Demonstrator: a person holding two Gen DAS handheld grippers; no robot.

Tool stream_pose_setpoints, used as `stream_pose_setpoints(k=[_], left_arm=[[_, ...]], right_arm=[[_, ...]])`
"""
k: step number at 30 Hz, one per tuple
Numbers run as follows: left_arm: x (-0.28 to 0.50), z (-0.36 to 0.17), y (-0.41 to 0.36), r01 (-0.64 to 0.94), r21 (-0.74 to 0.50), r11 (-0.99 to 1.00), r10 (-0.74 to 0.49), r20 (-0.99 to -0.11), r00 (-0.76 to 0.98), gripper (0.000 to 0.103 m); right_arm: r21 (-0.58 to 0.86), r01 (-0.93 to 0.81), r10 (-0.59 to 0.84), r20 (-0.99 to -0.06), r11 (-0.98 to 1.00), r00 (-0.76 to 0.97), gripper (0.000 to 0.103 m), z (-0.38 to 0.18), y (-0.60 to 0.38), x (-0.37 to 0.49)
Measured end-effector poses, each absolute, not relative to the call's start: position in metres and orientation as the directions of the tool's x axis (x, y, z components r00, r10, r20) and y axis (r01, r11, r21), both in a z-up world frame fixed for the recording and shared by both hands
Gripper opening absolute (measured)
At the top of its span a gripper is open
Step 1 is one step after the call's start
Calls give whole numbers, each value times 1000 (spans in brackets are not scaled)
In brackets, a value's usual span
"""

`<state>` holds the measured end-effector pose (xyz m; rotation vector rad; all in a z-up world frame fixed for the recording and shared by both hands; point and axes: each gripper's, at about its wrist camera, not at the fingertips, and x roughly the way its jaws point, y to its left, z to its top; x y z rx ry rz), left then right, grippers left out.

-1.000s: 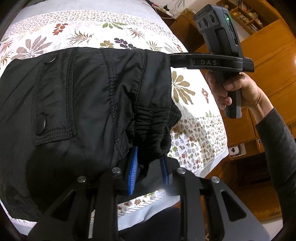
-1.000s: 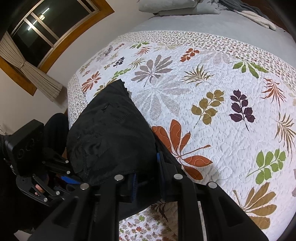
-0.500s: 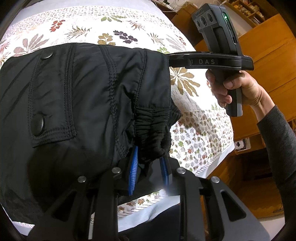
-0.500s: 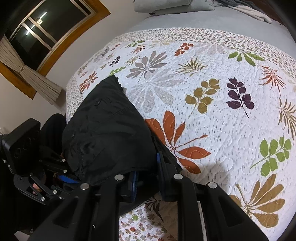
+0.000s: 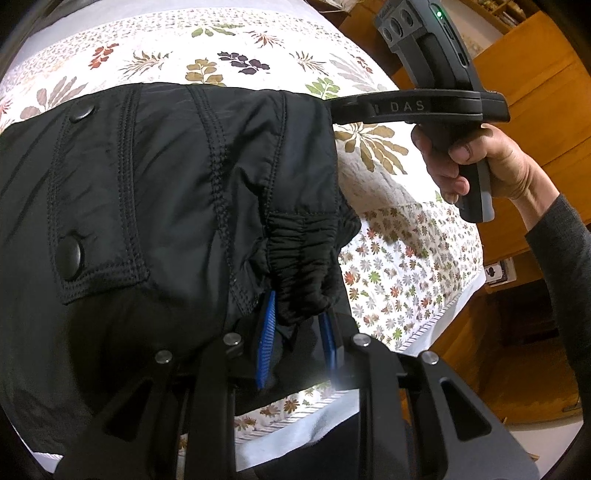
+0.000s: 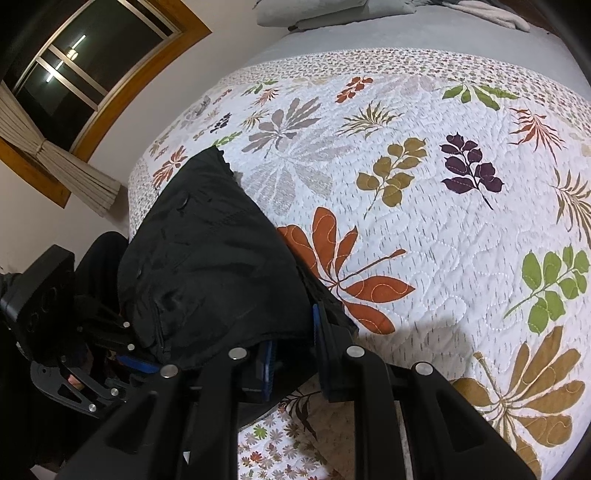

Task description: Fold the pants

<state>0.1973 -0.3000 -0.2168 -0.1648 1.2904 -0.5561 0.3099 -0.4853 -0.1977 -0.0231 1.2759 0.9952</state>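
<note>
Black pants (image 5: 177,192) with snap buttons and a flap pocket are held stretched over the leaf-patterned quilt (image 5: 388,266). My left gripper (image 5: 297,332) is shut on the gathered elastic waistband at one corner. My right gripper (image 6: 291,347) is shut on the other corner of the pants (image 6: 210,266); it also shows in the left wrist view (image 5: 424,107), gripped by a hand. The left gripper shows at the left of the right wrist view (image 6: 74,343).
The quilted bed (image 6: 424,221) stretches ahead, with grey pillows (image 6: 325,11) at its head. A window with a curtain (image 6: 74,92) is on the left wall. Wooden cabinets (image 5: 535,110) stand beside the bed's edge.
Both grippers have carried the pants a little farther over the bed; more of the quilt now shows beyond the fabric's far edge.
</note>
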Motion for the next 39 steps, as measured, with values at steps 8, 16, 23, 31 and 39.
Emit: stream_pose_setpoints(k=[8,16,23,31,39], left_arm=[[195,-216,-316,335,-346,876,-419,-891,176,22],[192,-217,-320,355,-298,886,-381,-904,193,23],[189,-218,-329,376,-297,878,-388,-901,194,37],[188,-220,-326,373,-322,870,-412,-891,192,41],[188,-222,-320,366,-355,860,-443,-876,190,41]], right_arm=[[429,-659,550,-835,618,-27,17,-195,-480,308],[351,-696,488,-873,627,0,17,-189,-474,303],[339,-682,480,-877,647,19,17,-182,-480,296],[311,-701,456,-890,642,22,24,-166,-478,291],[164,-802,342,-938,575,53,25,-161,-460,285]])
